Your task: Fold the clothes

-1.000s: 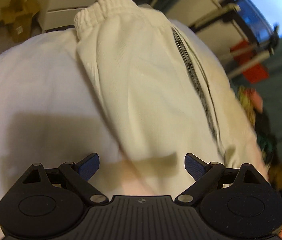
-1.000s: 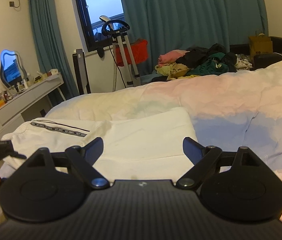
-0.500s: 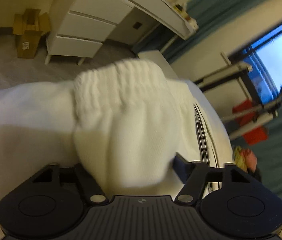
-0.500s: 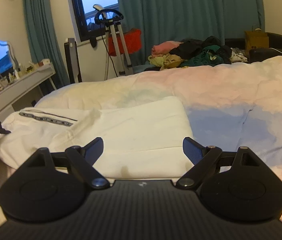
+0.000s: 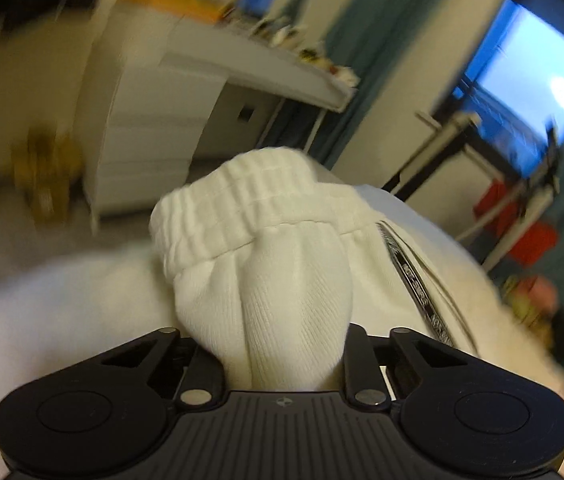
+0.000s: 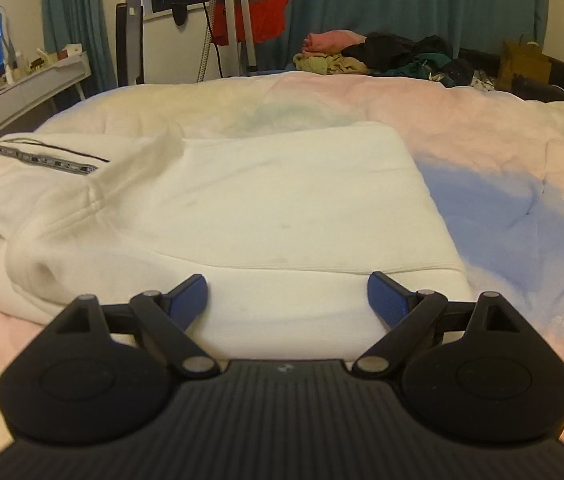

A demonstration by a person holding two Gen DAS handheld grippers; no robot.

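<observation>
**Waistband end gripped, folded end waiting**

Left wrist view: left tongs (image 5: 282, 364) closing on a bunch of the white sweatpants (image 5: 265, 292); cloth fills the gap btw the jaws. Ribbed waistband (image 5: 237, 216) sits just above, center frame; striped side seam runs to lower right.

Right wrist view: right tongs (image 6: 286, 300) wide open, nothing btw them, hovering at the pants' near folded edge (image 6: 294, 272) on the bed (image 6: 502, 128). Long axis runs left-right; waistband far left, so the left hand is nearer to it.
</observation>
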